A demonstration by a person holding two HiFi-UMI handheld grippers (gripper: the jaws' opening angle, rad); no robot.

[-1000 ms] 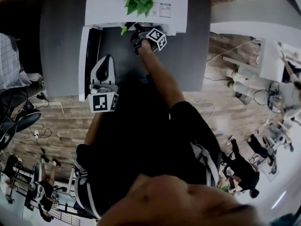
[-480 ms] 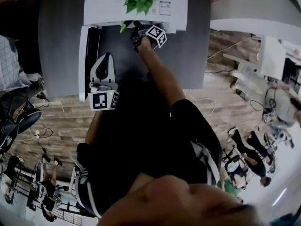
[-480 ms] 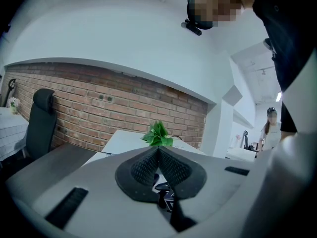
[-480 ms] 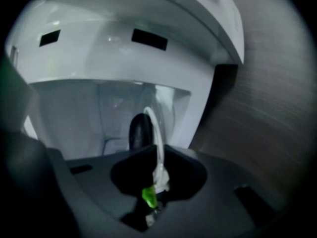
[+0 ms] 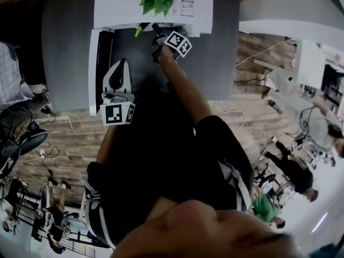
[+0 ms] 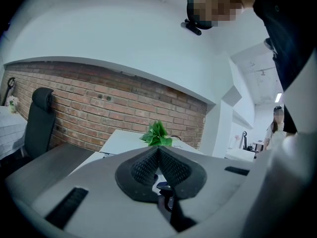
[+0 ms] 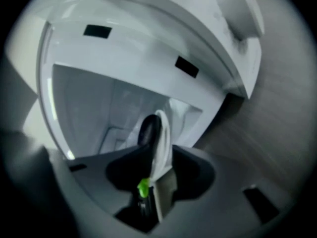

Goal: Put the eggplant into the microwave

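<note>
Releasing the eggplant looks to be the step in hand.

Head view: my right gripper (image 5: 155, 32) reaches into the mouth of the white microwave (image 5: 118, 4), whose door (image 5: 101, 52) is swung aside. The eggplant (image 5: 140, 31) shows only as a green stem tip just beside my jaw tips. My left gripper (image 5: 122, 66) hangs well back from the opening, in front of the door.

Left gripper view: my left gripper (image 6: 158, 150) has its ribbed pads pressed together with nothing between them. Beyond the tips are the microwave's top (image 6: 119, 140) and a small green plant (image 6: 157, 133).

Right gripper view: my right gripper (image 7: 153, 148) is opening its jaws. The slim dark eggplant (image 7: 148, 128) lies lengthwise between them, stem toward their base, body past the tips into the pale cavity (image 7: 89, 103). Whether it already rests on the cavity floor I cannot tell.

Next, I judge, the jaws must clear the eggplant fully, then draw straight back without dragging it out.
</note>
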